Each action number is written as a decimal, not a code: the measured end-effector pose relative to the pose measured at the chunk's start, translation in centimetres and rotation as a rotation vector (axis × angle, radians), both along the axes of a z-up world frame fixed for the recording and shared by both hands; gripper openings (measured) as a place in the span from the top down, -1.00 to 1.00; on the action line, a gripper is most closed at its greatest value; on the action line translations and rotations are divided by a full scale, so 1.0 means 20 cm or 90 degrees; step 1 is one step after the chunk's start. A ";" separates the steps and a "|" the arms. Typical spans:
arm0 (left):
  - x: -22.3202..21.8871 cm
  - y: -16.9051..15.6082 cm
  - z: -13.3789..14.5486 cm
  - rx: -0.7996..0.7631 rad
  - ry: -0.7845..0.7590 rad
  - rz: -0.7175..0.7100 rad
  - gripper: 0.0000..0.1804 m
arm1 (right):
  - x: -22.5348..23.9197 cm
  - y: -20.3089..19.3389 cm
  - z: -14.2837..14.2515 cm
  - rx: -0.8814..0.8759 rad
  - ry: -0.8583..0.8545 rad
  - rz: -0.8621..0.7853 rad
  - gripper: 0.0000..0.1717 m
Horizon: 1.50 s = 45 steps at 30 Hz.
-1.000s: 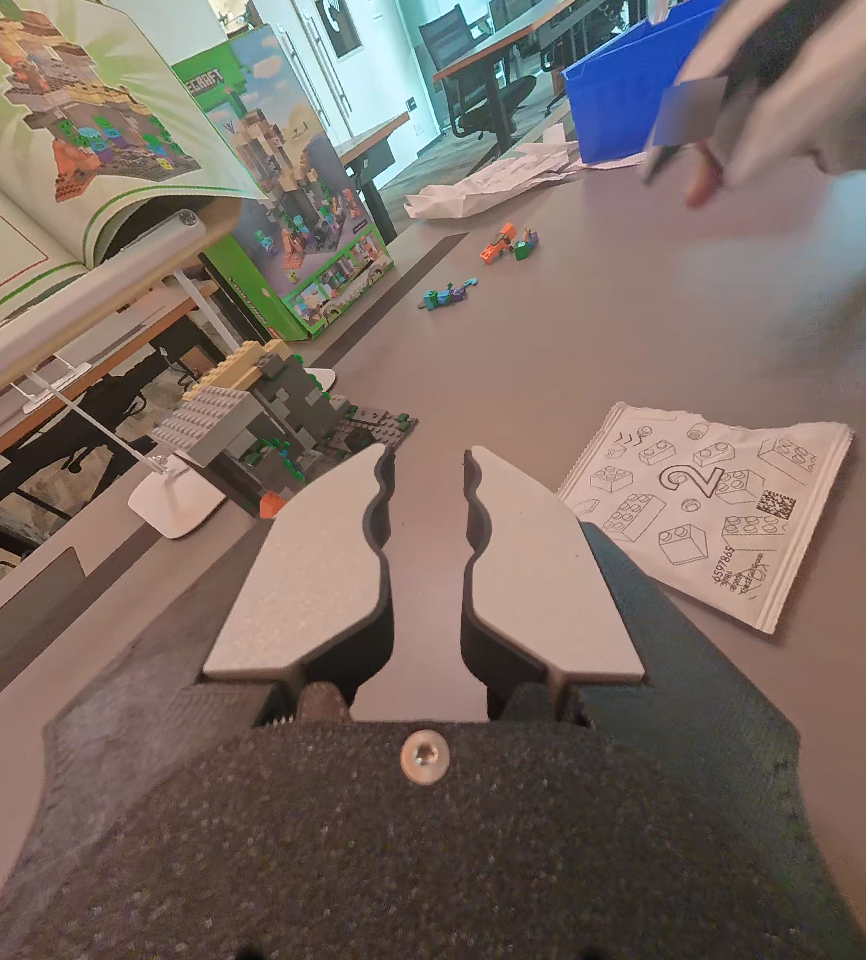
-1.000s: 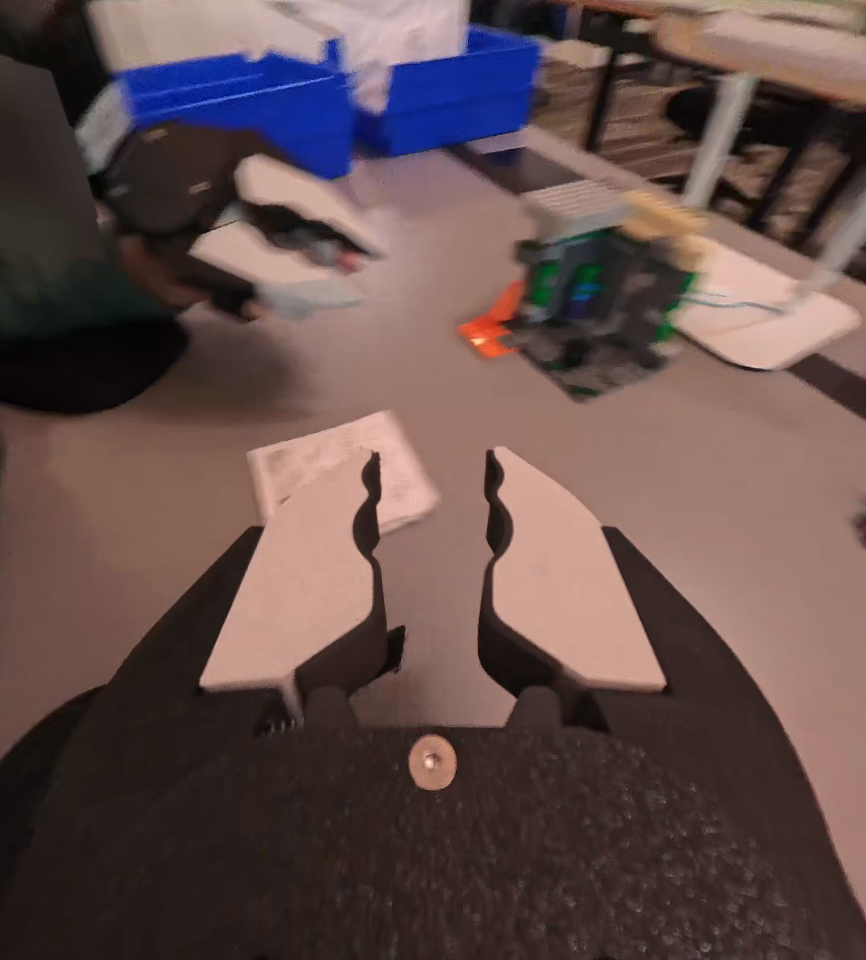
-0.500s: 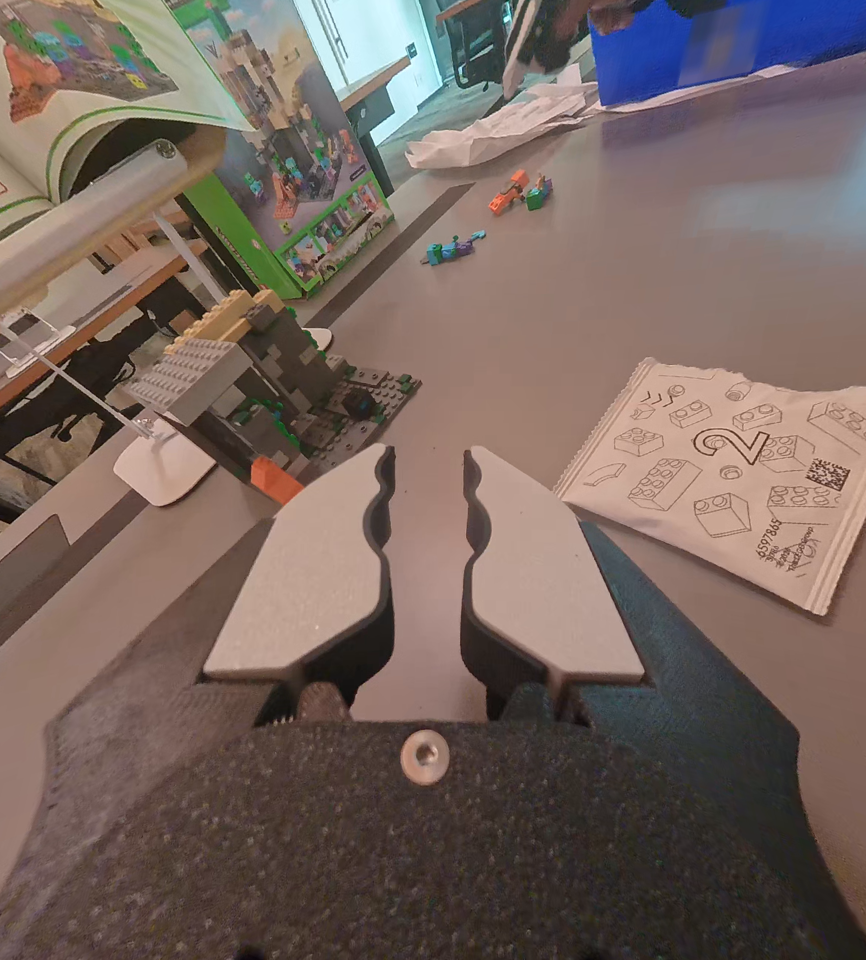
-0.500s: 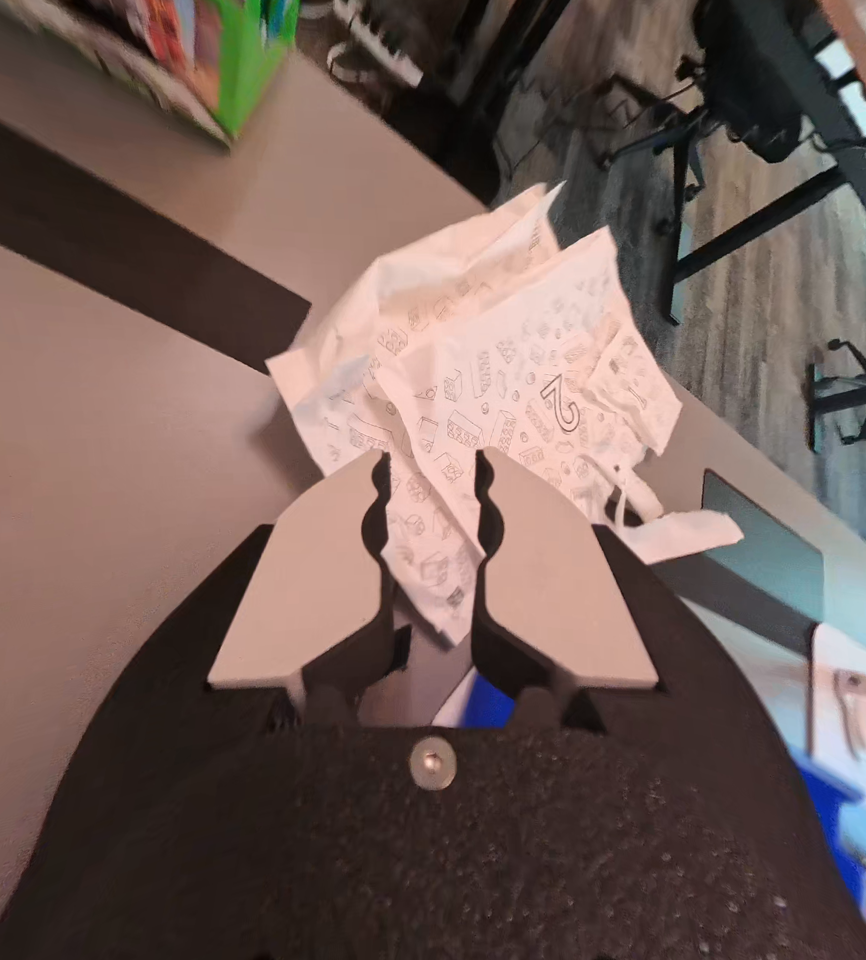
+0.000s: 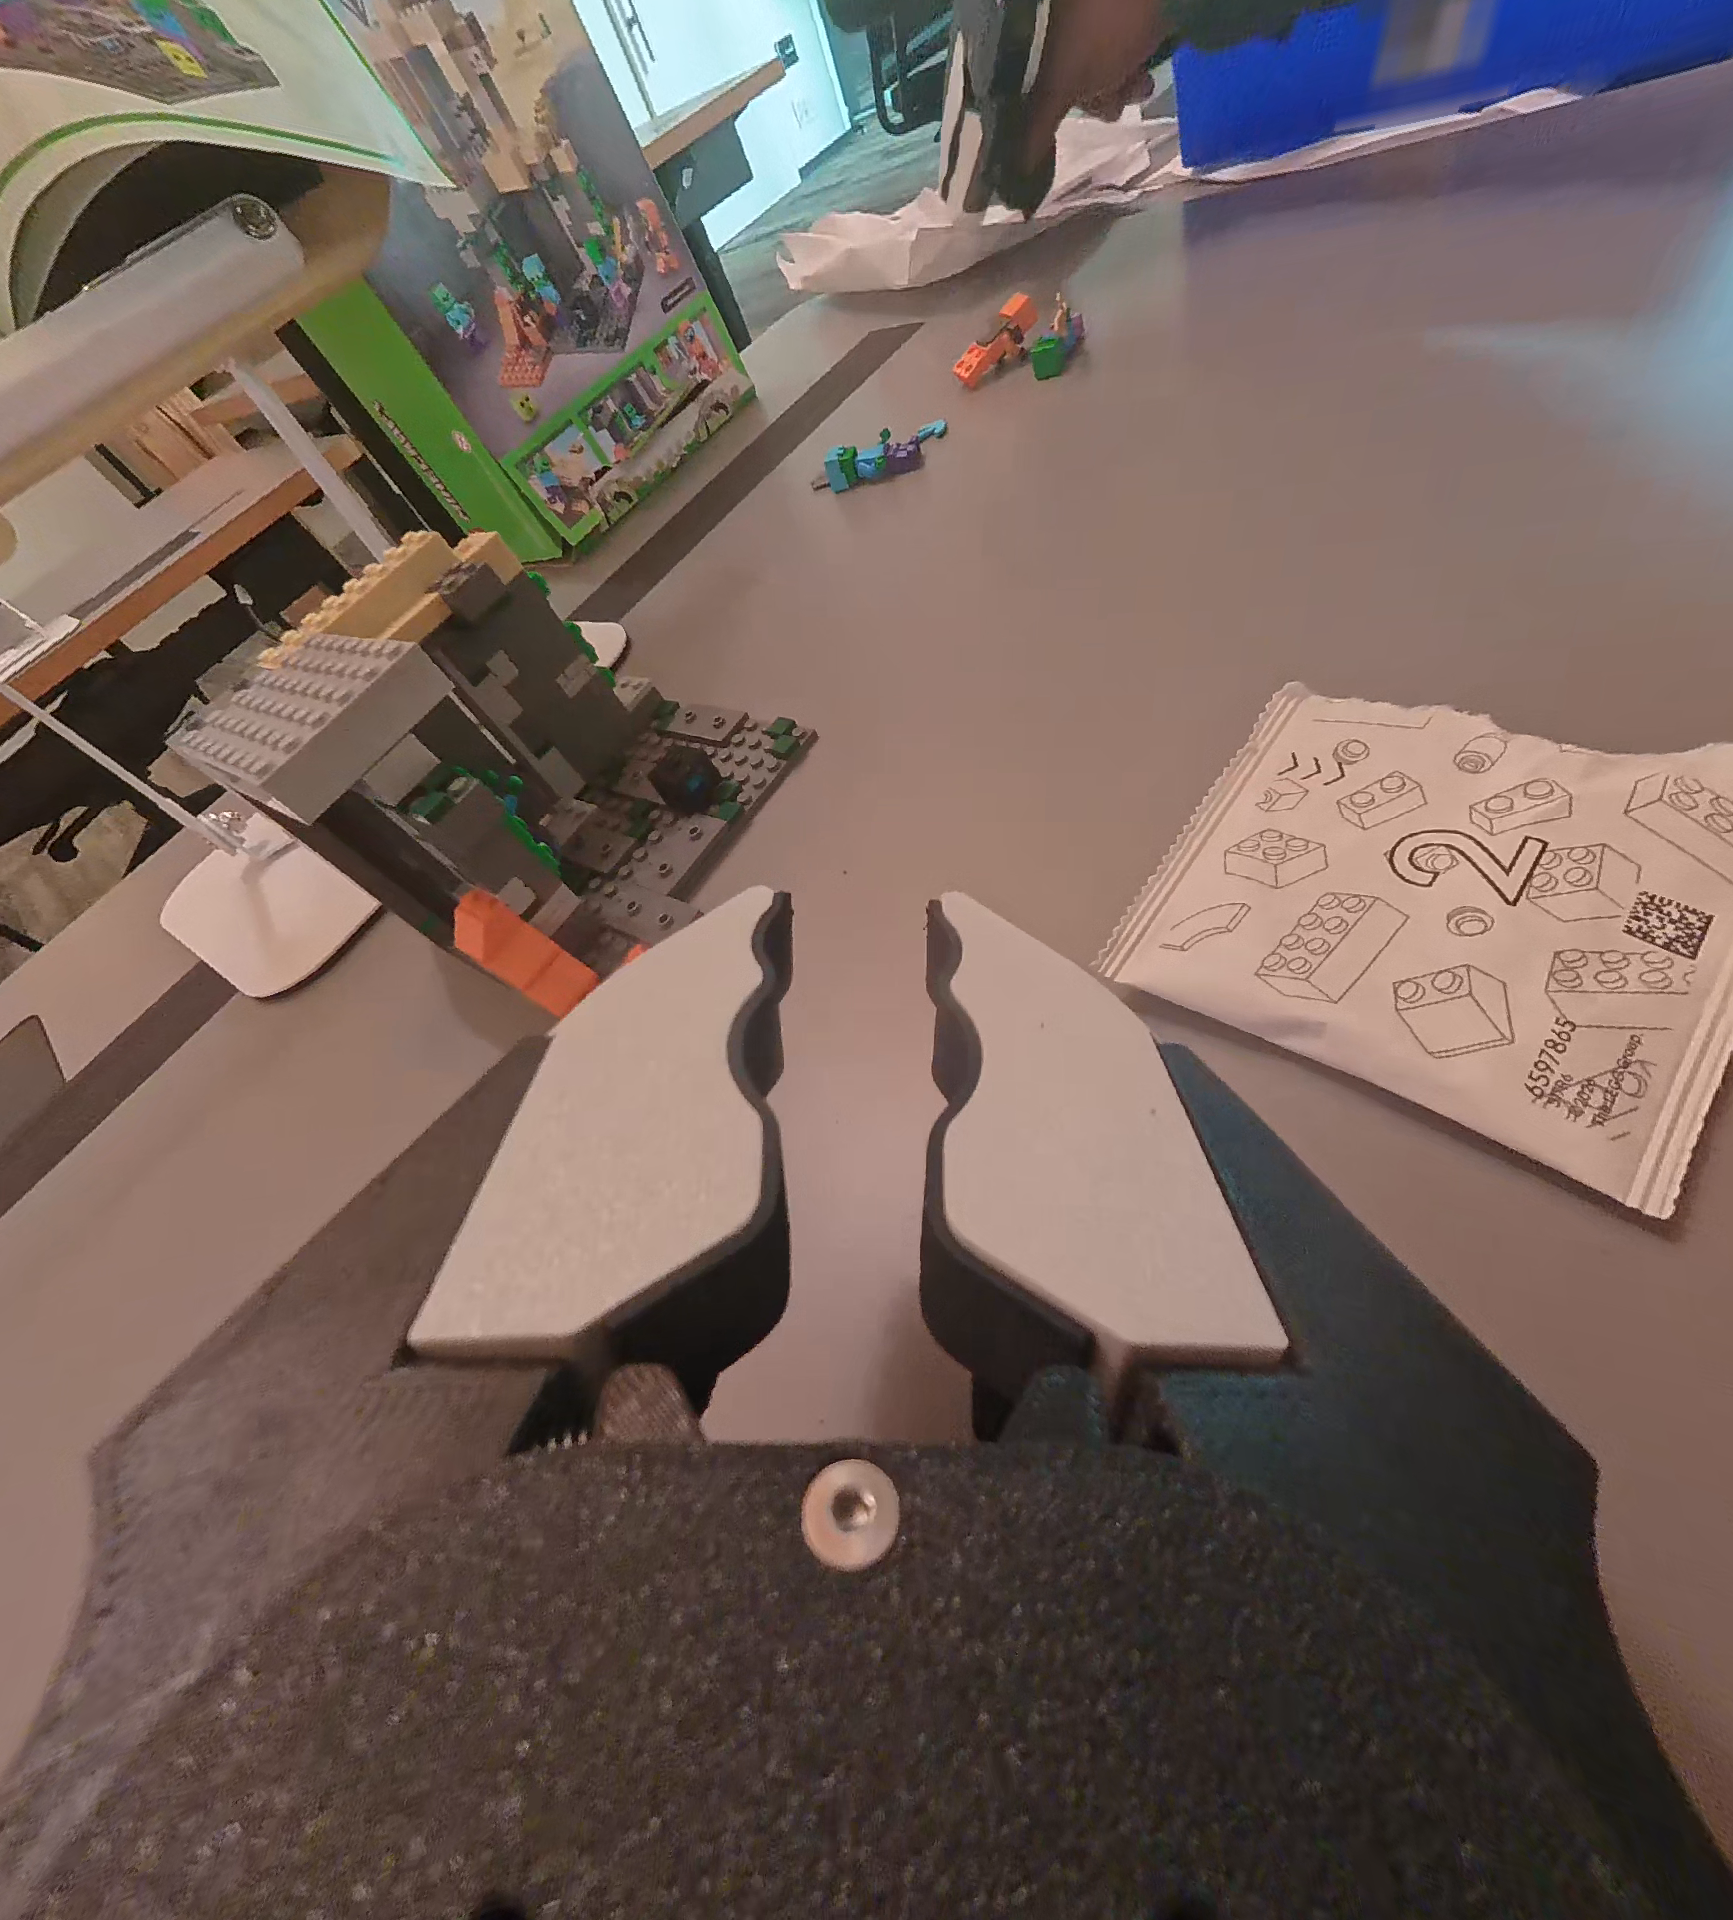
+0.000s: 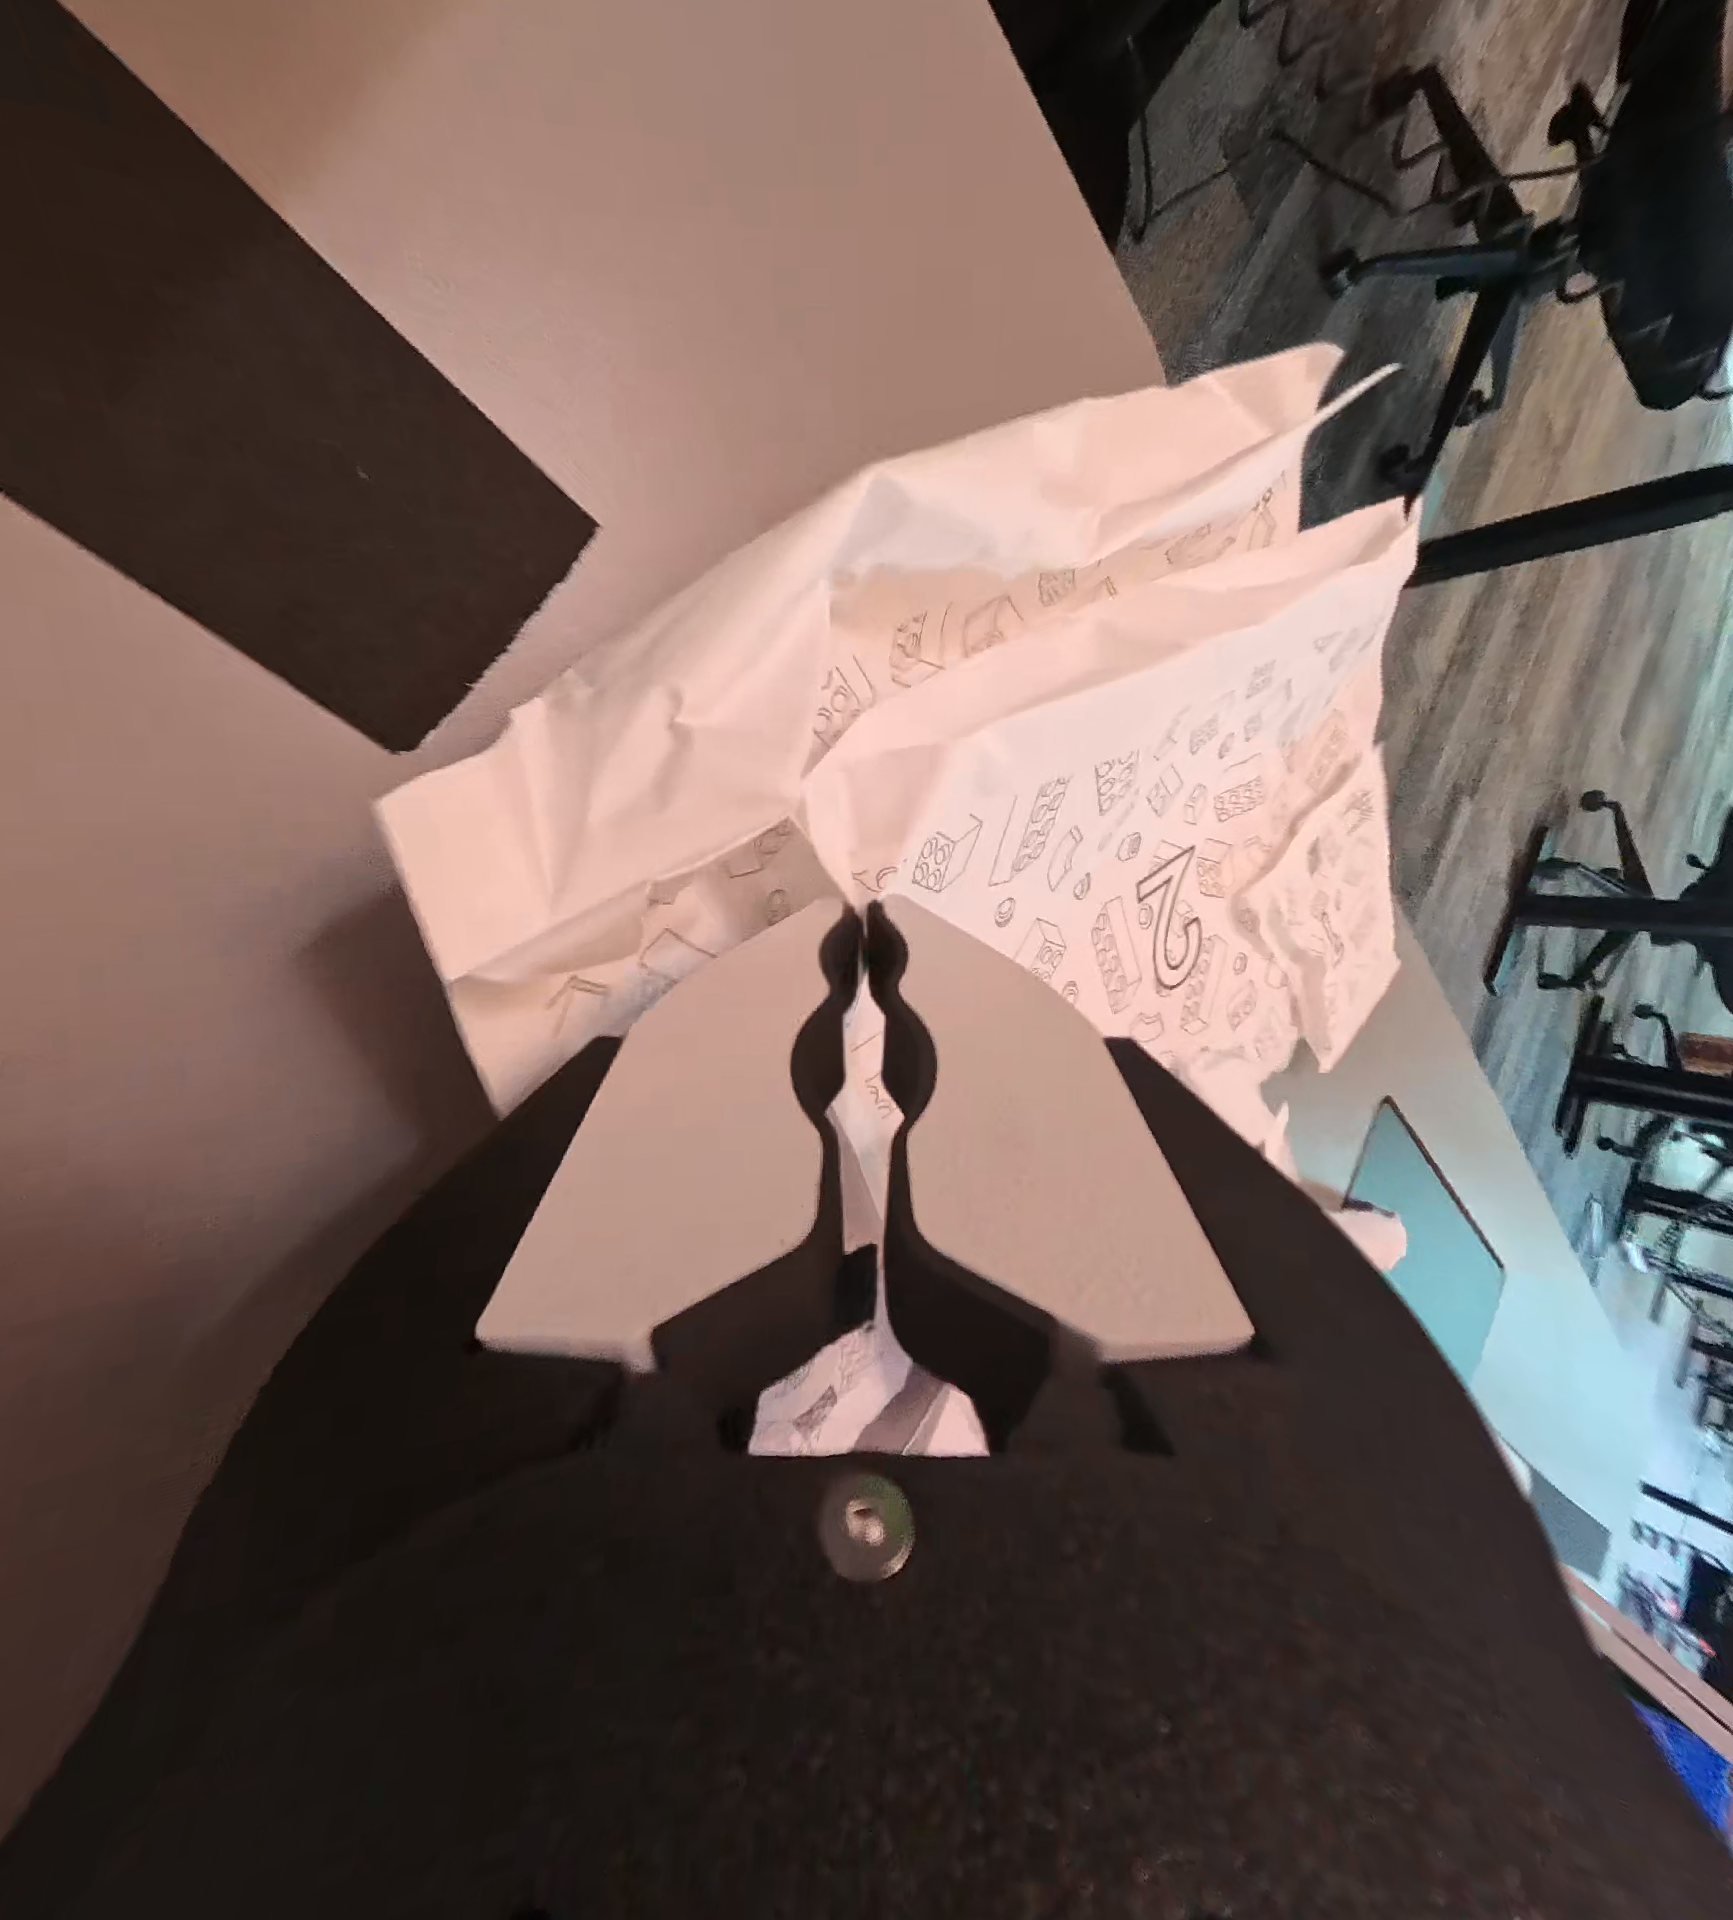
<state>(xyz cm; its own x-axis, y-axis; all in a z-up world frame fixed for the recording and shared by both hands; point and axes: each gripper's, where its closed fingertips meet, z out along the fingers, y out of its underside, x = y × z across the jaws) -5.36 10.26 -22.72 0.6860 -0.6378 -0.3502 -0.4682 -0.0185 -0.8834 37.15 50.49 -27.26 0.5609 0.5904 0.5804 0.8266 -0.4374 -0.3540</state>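
Observation:
My left gripper [image 5: 857, 914] is open and empty, low over the grey table [image 5: 1205, 540]. A flat white paper bag printed with brick drawings [image 5: 1475, 935] lies just to its right. A grey and tan brick model [image 5: 488, 769] stands just to its left. My right gripper [image 6: 864, 914] is shut on the edge of a crumpled white paper bag [image 6: 997, 748] near the table's edge; the paper runs between the pads. In the left wrist view the right gripper [image 5: 997, 114] shows far off over that crumpled paper [image 5: 903, 244].
A green toy box [image 5: 571, 312] and an open booklet on a stand [image 5: 114, 125] are at the left. Small brick figures [image 5: 1018, 343] [image 5: 872, 462] lie mid-table. A blue bin [image 5: 1464, 73] stands at the back right. Office chairs [image 6: 1672, 935] stand beyond the table edge.
My right gripper swung across the table to the crumpled paper bag and its pads closed on the paper's edge. My left gripper stayed open and sank slightly toward the table.

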 end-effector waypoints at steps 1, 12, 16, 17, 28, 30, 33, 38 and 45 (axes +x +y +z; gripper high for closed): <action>0.00 0.00 0.00 0.000 -0.001 0.000 0.73 | -0.02 -0.02 0.02 -0.006 0.012 0.006 0.99; 0.04 -0.04 0.02 0.016 0.007 -0.023 0.74 | -0.07 -0.30 0.42 0.011 0.268 -0.043 0.99; 0.04 -0.05 0.03 0.025 0.012 -0.025 0.75 | -0.06 -0.37 0.65 0.047 0.402 -0.039 0.99; 0.04 -0.05 0.04 0.027 0.012 -0.025 0.75 | -0.06 -0.39 0.72 0.057 0.452 -0.041 1.00; 0.06 -0.08 0.08 0.050 0.017 -0.035 0.76 | -0.22 -0.87 1.14 0.149 0.465 0.181 1.00; 0.07 -0.09 0.08 0.053 0.020 -0.039 0.76 | -0.28 -1.02 1.06 0.138 0.353 0.245 1.00; 0.08 -0.10 0.09 0.059 0.022 -0.044 0.76 | -0.33 -1.24 0.91 0.112 0.212 0.315 1.00; 0.10 -0.11 0.11 0.069 0.024 -0.050 0.76 | -0.31 -1.55 0.57 0.054 0.068 0.347 1.00; 0.12 -0.13 0.11 0.077 0.029 -0.059 0.77 | -0.18 -1.88 0.19 -0.019 0.011 0.273 1.00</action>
<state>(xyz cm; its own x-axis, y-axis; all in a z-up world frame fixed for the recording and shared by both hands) -3.02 7.70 -20.43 0.6081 -0.6488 -0.4575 -0.5025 0.1316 -0.8545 33.61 12.81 -23.43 0.2704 0.7889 0.5519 0.9300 -0.0659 -0.3615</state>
